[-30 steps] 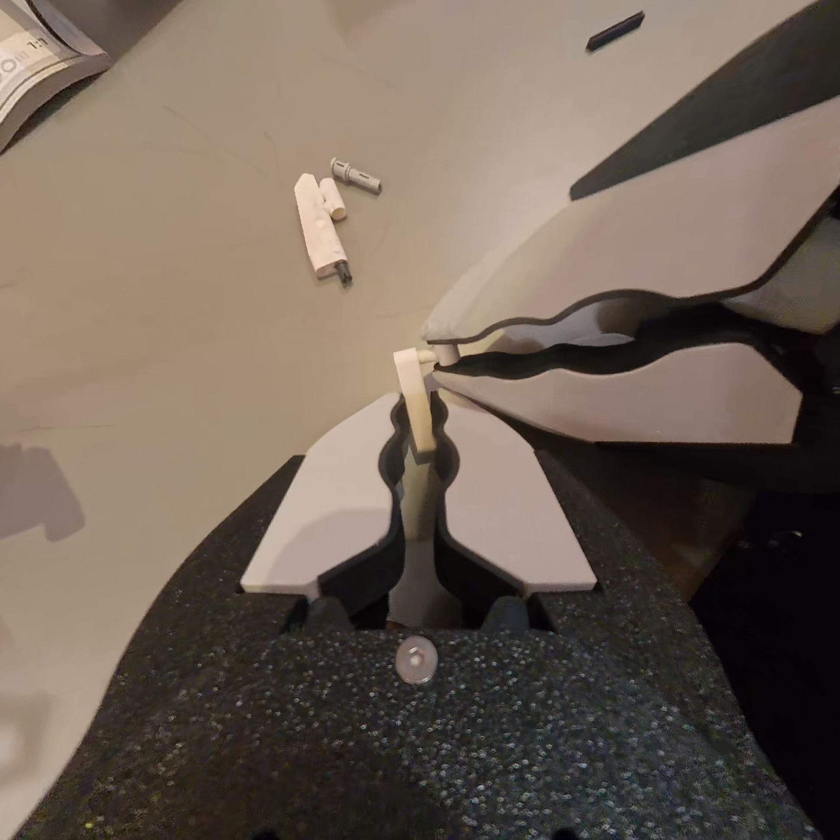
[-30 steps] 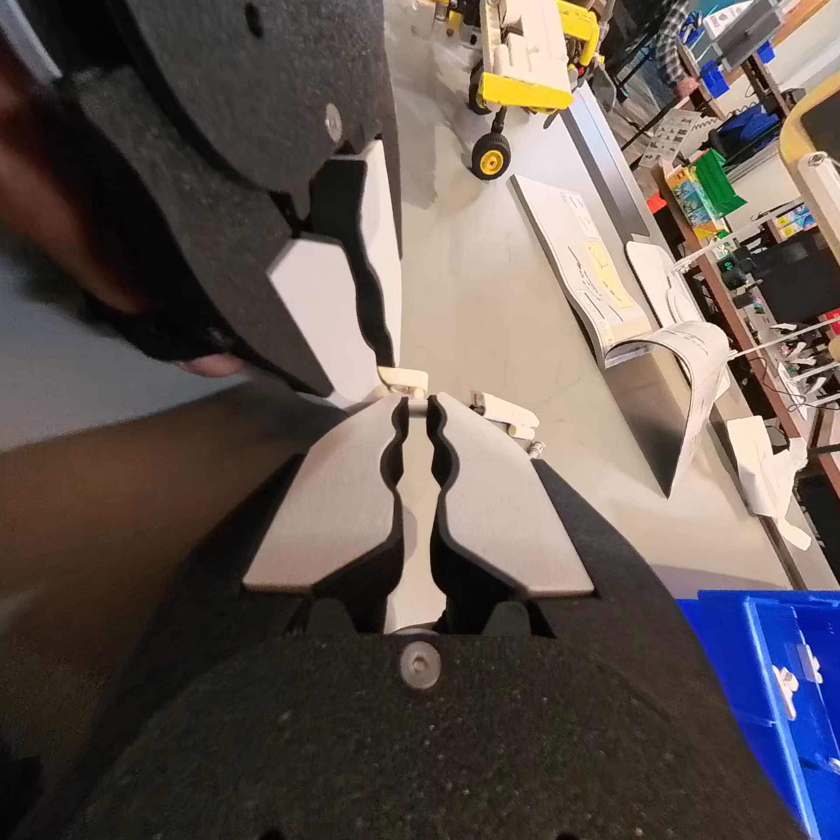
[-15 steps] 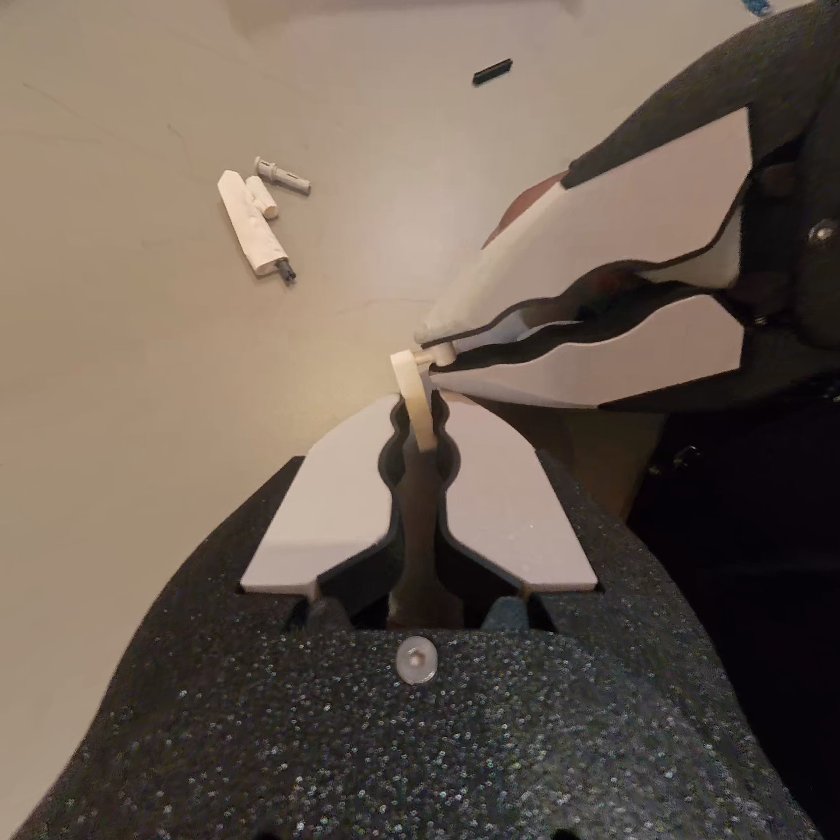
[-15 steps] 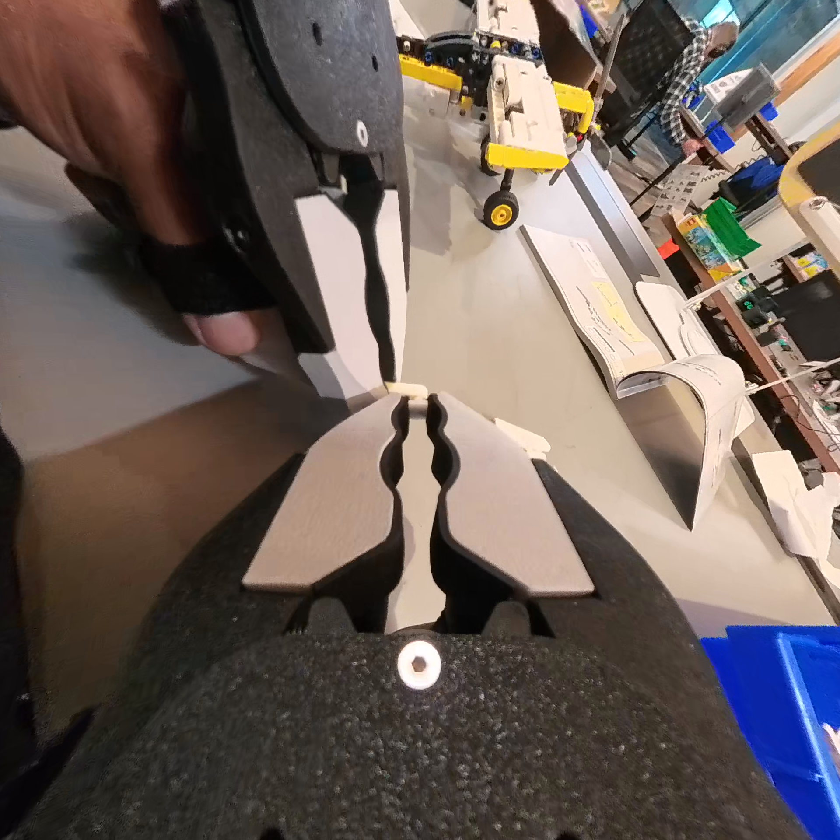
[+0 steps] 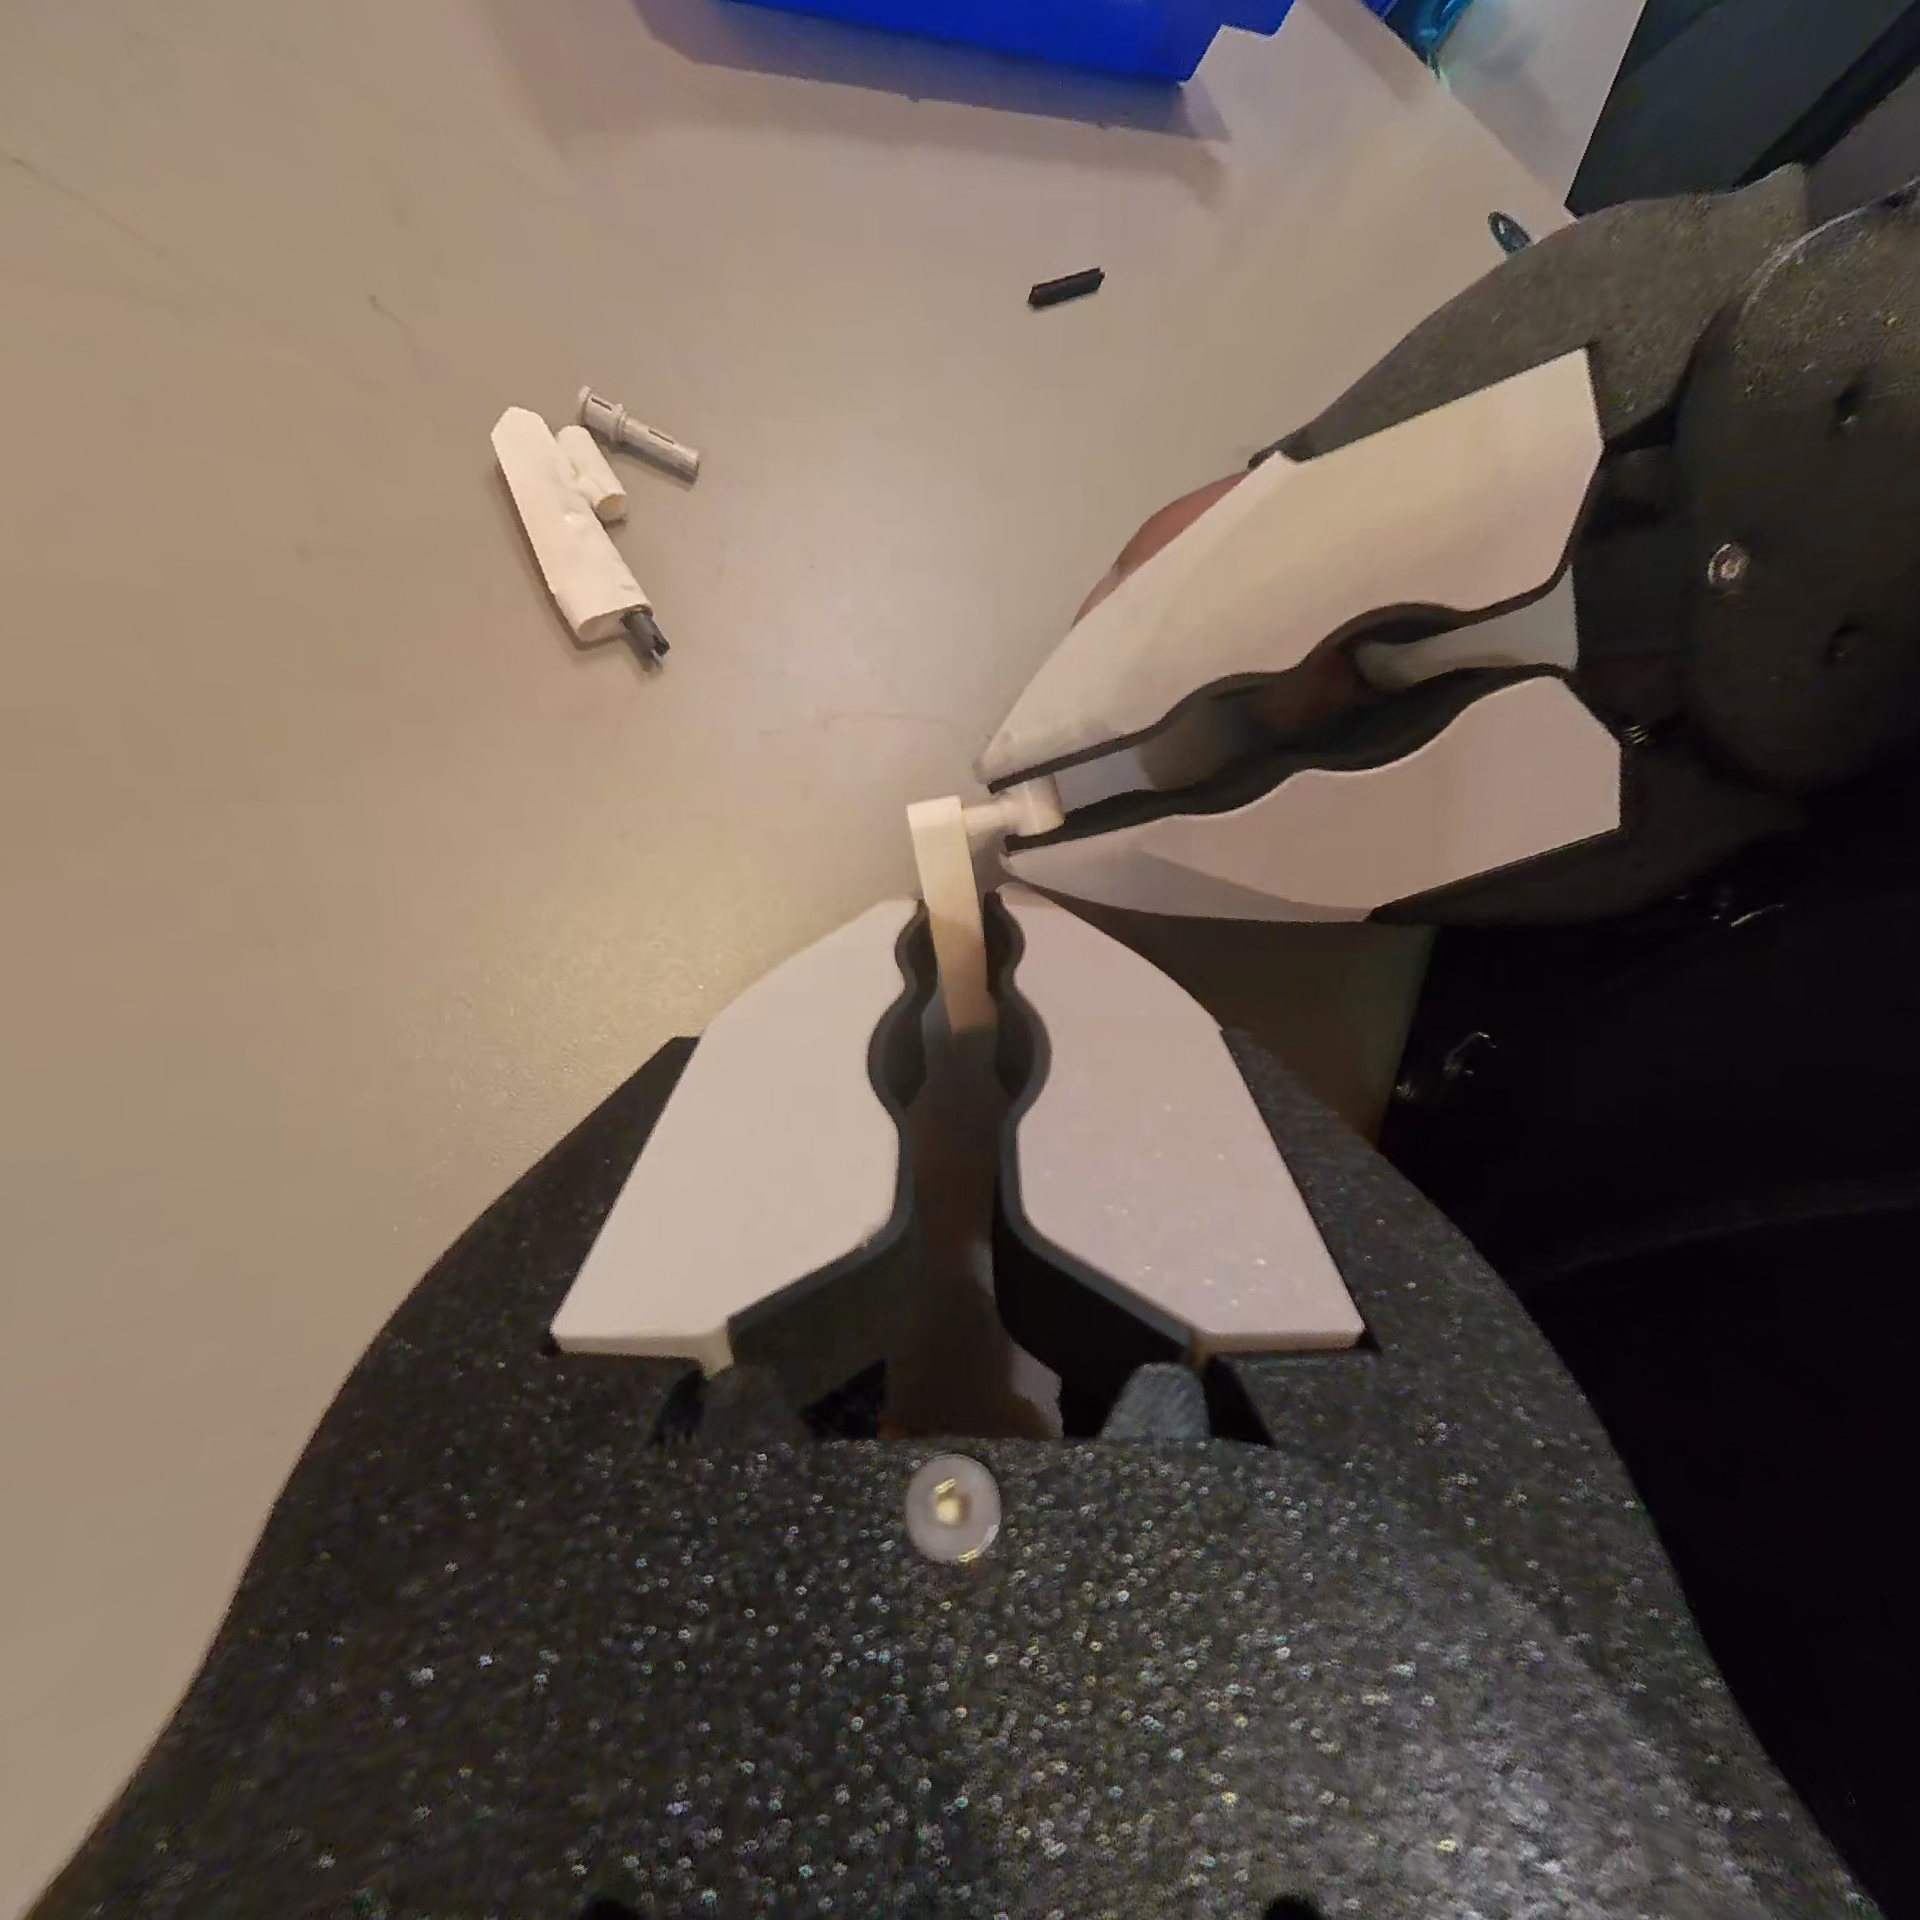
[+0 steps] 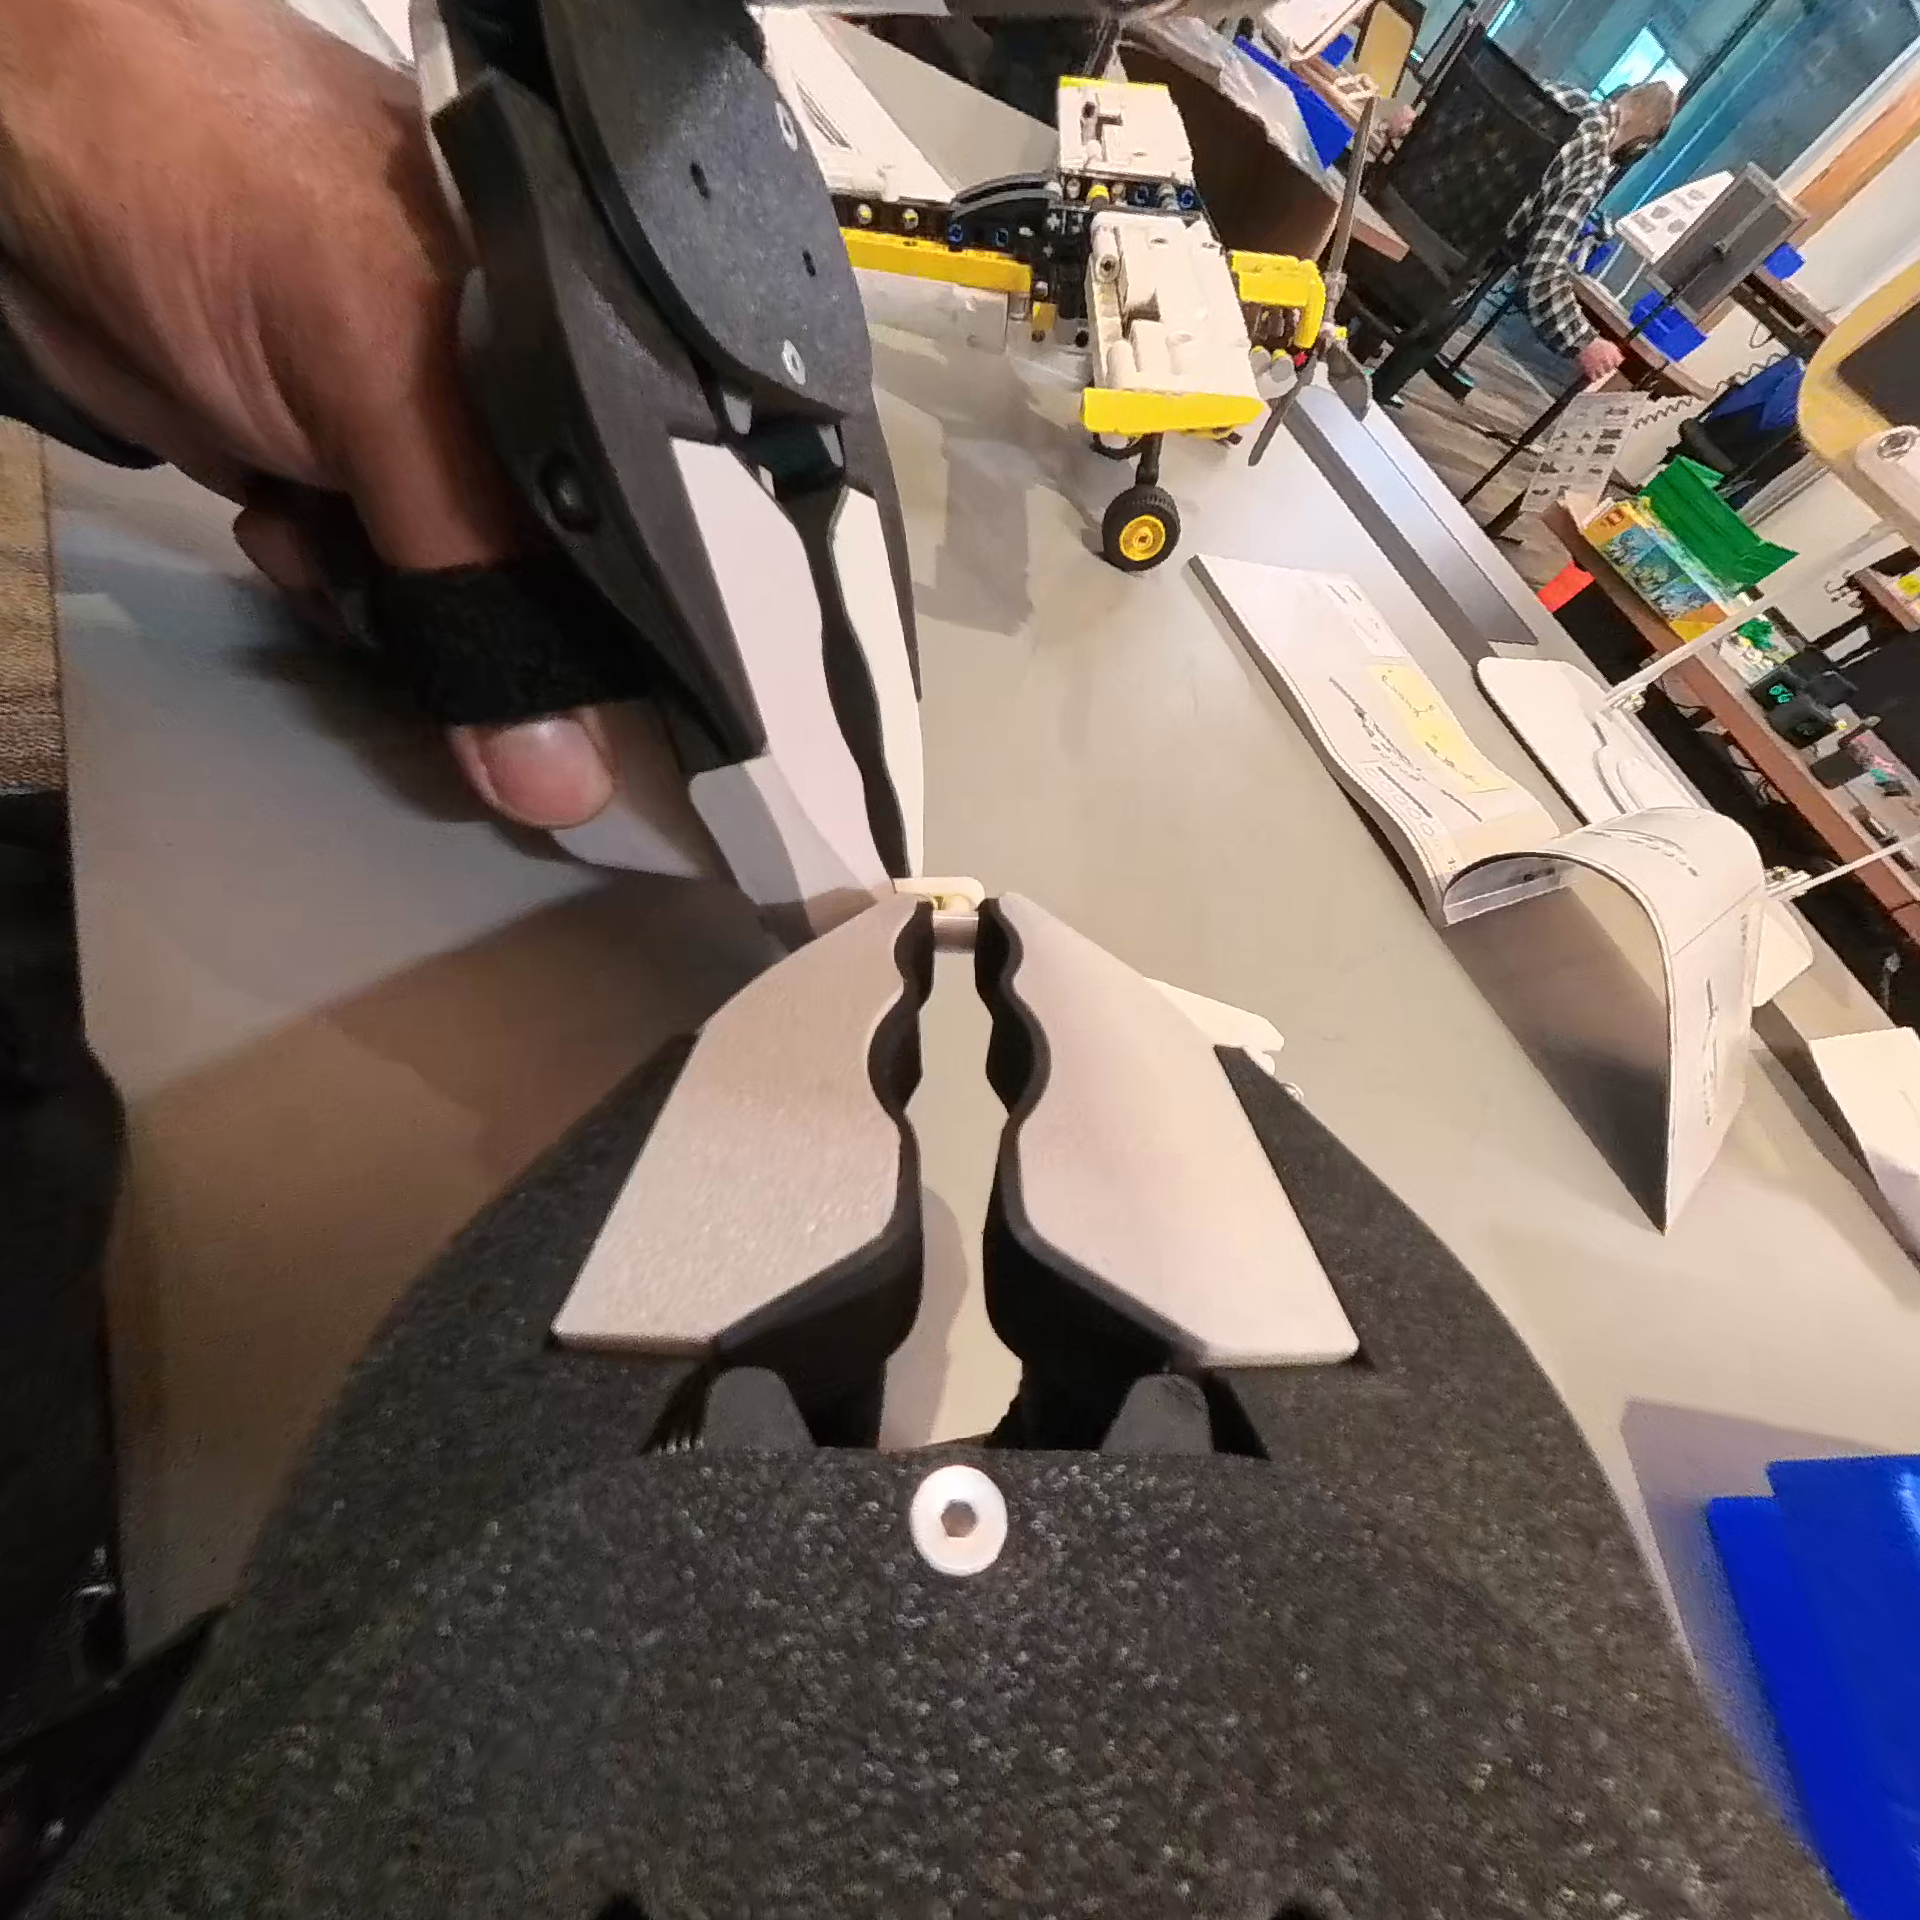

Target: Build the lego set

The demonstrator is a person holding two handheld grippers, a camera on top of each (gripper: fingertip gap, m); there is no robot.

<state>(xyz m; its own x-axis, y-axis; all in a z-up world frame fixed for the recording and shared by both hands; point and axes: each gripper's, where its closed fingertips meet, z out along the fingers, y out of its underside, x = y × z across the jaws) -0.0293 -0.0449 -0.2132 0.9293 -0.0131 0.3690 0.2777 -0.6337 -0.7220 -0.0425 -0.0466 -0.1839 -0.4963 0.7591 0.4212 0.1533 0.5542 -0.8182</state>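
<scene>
My left gripper (image 5: 958, 914) is shut on a flat cream building-toy beam (image 5: 951, 914) that stands up out of its fingertips. A short cream peg (image 5: 1023, 812) sticks sideways from the beam's top end. My right gripper (image 5: 1023, 821) comes in from the right and is shut on that peg. In the right wrist view my right gripper (image 6: 954, 914) pinches the cream peg (image 6: 951, 925) at its tips, with the beam's end (image 6: 935, 889) just beyond and the left gripper (image 6: 831, 727) coming down from above. Both hold the joined pieces above the grey table (image 5: 312, 831).
A white beam with pegs (image 5: 566, 530) and a grey pin (image 5: 639, 434) lie on the table at left, a small black piece (image 5: 1065, 287) farther back. A blue bin (image 5: 987, 31) stands at the top edge. In the right wrist view a yellow-white toy model (image 6: 1153, 312) and open booklet (image 6: 1455, 769) lie ahead.
Both grippers moved together over the table; the loose pieces shifted in view and the blue bin came into sight. Both grasps on beam and peg have stayed the same.
</scene>
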